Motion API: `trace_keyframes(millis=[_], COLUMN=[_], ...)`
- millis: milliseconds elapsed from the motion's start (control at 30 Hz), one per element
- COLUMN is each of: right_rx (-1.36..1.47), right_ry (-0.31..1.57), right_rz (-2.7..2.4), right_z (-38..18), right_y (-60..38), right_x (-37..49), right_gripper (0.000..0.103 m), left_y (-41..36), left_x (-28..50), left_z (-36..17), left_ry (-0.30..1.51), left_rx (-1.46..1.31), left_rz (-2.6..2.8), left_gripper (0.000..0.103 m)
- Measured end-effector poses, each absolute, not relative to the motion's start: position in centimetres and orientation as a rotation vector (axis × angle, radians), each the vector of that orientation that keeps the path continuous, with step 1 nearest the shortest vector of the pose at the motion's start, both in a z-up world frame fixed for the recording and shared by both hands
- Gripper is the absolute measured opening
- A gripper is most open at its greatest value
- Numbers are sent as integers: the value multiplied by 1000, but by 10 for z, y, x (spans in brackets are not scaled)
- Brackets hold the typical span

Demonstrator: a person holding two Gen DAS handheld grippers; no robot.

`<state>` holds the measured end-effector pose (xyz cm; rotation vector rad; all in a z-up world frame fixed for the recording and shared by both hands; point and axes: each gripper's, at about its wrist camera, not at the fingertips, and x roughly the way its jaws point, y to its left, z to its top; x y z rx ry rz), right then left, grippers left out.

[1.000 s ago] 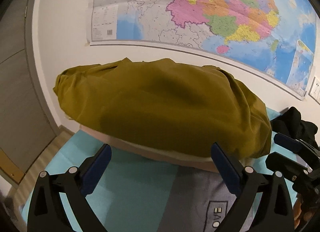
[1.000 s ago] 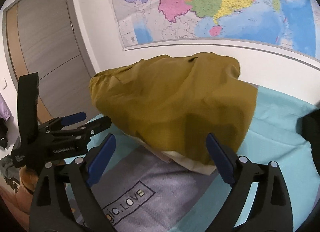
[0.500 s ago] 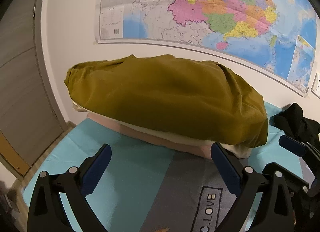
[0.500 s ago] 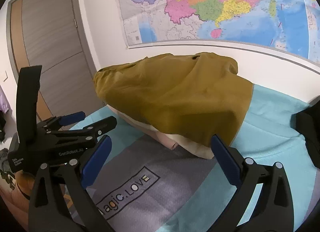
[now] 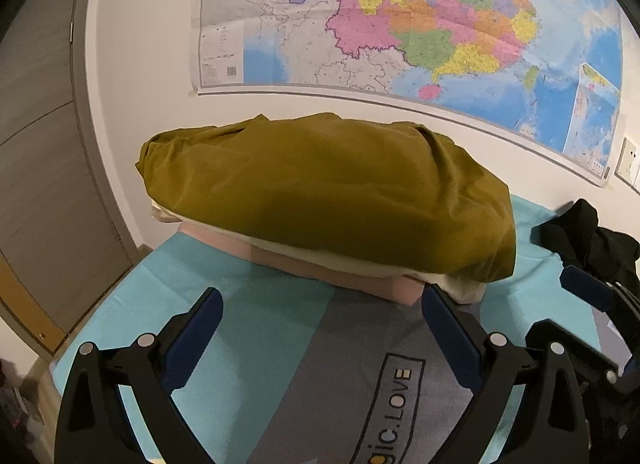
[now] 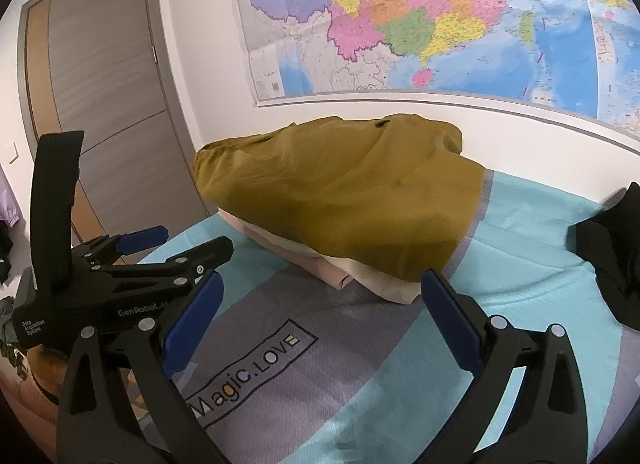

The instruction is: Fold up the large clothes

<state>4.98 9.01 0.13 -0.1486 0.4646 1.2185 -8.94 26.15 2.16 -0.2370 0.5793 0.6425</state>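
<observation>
Both claws spread wide and empty, nothing between the blue pads. Left gripper (image 5: pixel 322 328) and right gripper (image 6: pixel 320 304) side by side above the bedspread (image 6: pixel 532 248), each tilted down toward the gray panel with the printed lettering — the right one's jaws having just finished opening, with only bare cover between them. Ahead, a stack of folded clothes against the wall under the map (image 5: pixel 400 23): an olive garment (image 5: pixel 328 191) on top, a cream layer (image 5: pixel 464 288) beneath it, a pink layer (image 5: pixel 360 276) at the bottom. Stacked at the far edge, probably to keep the near stretch of bed free as a working surface for the next piece. Olive garment well clear of both claws, beyond the fingertips and untouched; near corner of the stack closest to the left gripper's right-hand finger. Off to the right, a crumpled black garment (image 6: pixel 616 256) lying unfolded on the turquoise cover, near the right gripper's outer side — likely the next item, though no claw aimed at it yet. Door (image 6: pixel 104 103) to the left, away from the work.
</observation>
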Motion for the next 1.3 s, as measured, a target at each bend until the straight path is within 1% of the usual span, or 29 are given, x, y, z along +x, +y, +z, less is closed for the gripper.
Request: trace_keyframes(millis=[1300], right_rx=[-126], right_ry=[473], right_rz=[1230], right_z=[-2], right_y=[72], right_x=[43], right_gripper=[98], left_y=[244], left_x=[-101], left_z=[16], left_ry=[584], left_rx=[-228], left_rz=[628], left_gripper=[96])
